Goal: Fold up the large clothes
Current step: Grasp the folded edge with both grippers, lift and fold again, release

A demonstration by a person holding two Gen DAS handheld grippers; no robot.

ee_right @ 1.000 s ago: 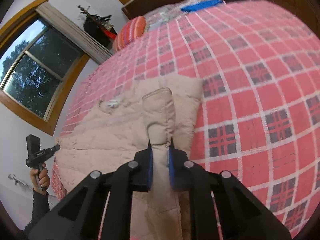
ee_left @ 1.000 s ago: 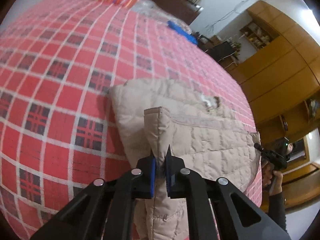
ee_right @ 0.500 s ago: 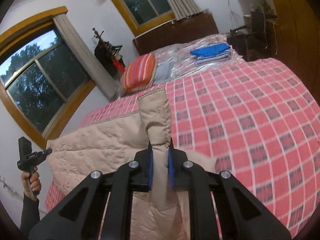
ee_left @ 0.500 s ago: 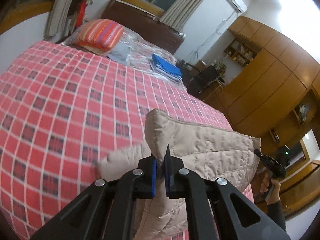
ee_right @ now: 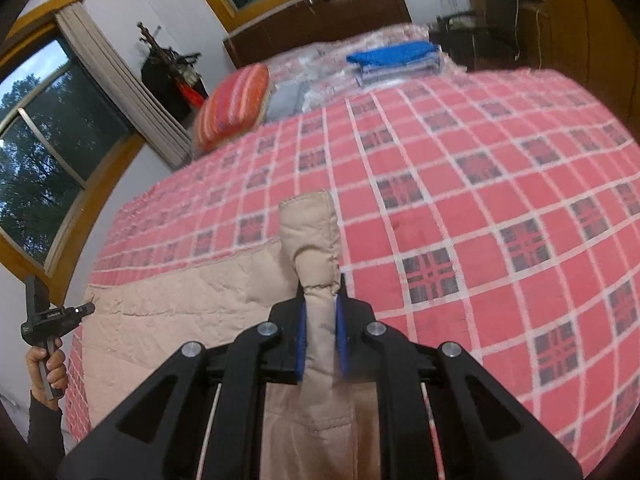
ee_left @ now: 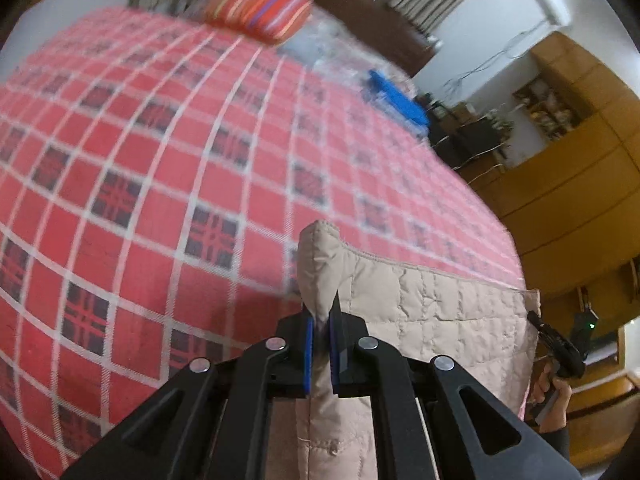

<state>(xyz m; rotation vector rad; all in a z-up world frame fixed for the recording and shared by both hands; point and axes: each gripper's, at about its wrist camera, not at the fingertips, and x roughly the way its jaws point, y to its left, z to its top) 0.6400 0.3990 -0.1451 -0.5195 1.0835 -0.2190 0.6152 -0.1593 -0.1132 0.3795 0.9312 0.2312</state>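
Checked bed (ee_left: 140, 160) lies bare beyond jacket (ee_left: 440, 312); hand-held grippers clamp corners.

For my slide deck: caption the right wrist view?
Right claw pinching a beige quilted jacket above a red plaid bed.

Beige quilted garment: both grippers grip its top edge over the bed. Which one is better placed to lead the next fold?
Neither clearly. The left gripper and right gripper each pinch a corner of the beige quilted garment, stretched between them over the red checked bedspread. Probably both lower it together.
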